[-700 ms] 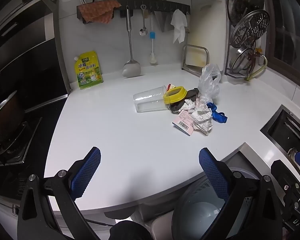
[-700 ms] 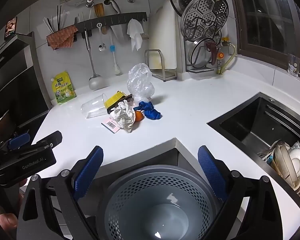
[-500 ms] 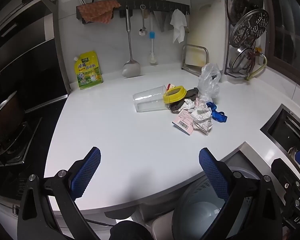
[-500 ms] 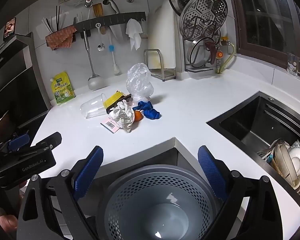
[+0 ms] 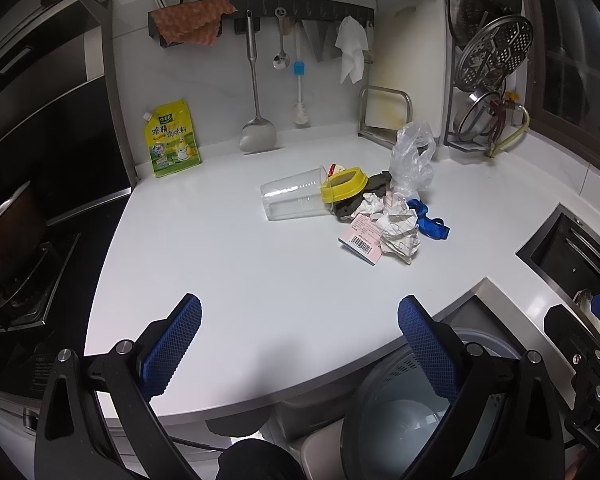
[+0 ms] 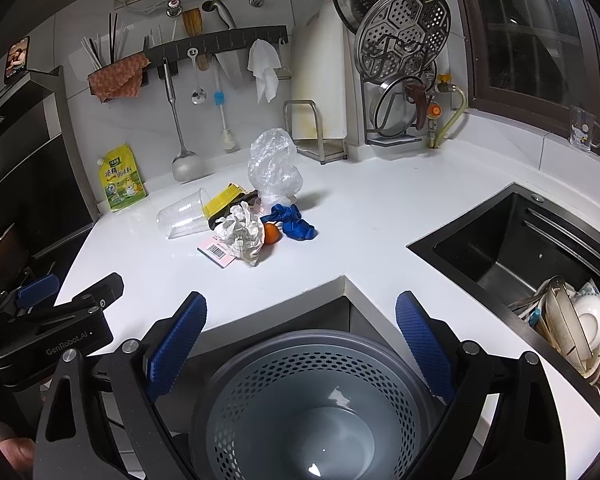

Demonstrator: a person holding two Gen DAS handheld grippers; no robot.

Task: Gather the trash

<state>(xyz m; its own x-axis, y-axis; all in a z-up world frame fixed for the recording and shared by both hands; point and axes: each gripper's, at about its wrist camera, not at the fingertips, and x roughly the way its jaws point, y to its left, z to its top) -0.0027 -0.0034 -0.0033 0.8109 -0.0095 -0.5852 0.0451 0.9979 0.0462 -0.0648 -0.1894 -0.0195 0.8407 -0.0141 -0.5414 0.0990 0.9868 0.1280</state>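
A heap of trash lies mid-counter: a clear plastic cup (image 5: 292, 199) on its side, a yellow lid (image 5: 343, 183), crumpled paper (image 5: 400, 231), a pink barcode label (image 5: 362, 241), a blue scrap (image 5: 430, 225) and a clear plastic bag (image 5: 414, 156). The right wrist view also shows the cup (image 6: 180, 216), the paper (image 6: 242, 236), an orange piece (image 6: 271, 234) and the bag (image 6: 274, 168). My left gripper (image 5: 300, 340) is open and empty over the counter's near edge. My right gripper (image 6: 300, 340) is open and empty above a grey perforated bin (image 6: 312, 408), which is empty.
A black sink (image 6: 520, 248) holding dishes is at the right. A stove (image 5: 20, 280) is at the left. A yellow pouch (image 5: 172, 140) leans on the back wall under a rack of hanging utensils (image 5: 260, 12). A pot-lid rack (image 6: 400, 80) stands at the back right.
Both views have barely shifted. The trash has not moved and both grippers stay open.
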